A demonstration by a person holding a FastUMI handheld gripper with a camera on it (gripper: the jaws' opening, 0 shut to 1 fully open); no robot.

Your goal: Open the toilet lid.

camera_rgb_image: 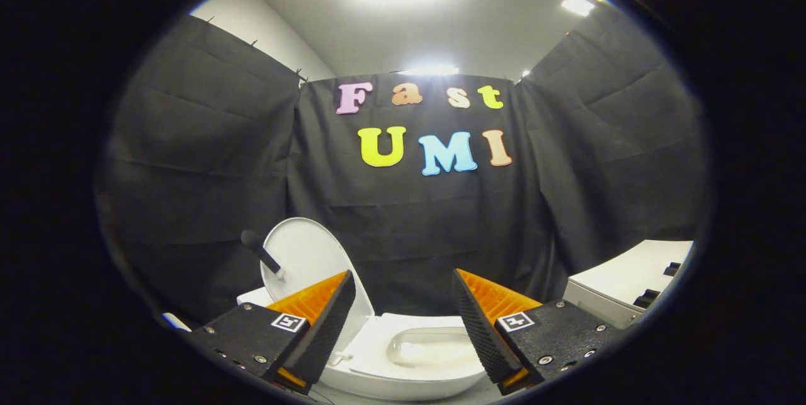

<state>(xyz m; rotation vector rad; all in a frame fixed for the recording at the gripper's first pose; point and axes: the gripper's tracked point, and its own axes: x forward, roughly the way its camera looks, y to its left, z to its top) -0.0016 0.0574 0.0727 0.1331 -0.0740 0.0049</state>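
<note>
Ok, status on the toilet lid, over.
Gripper open, holding nothing. Toilet lid already raised, upright beyond the fingers, bowl exposed ahead. Nothing in the way.

Gripper (403,304) fingers (327,323) spread wide apart, gripping nothing.

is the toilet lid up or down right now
Up. The white oval toilet lid stands raised behind the left finger, and the white bowl lies exposed between the fingers of the open gripper.

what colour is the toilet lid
White, seen best in the gripper view: the toilet lid stands raised beyond the open tool.
</note>
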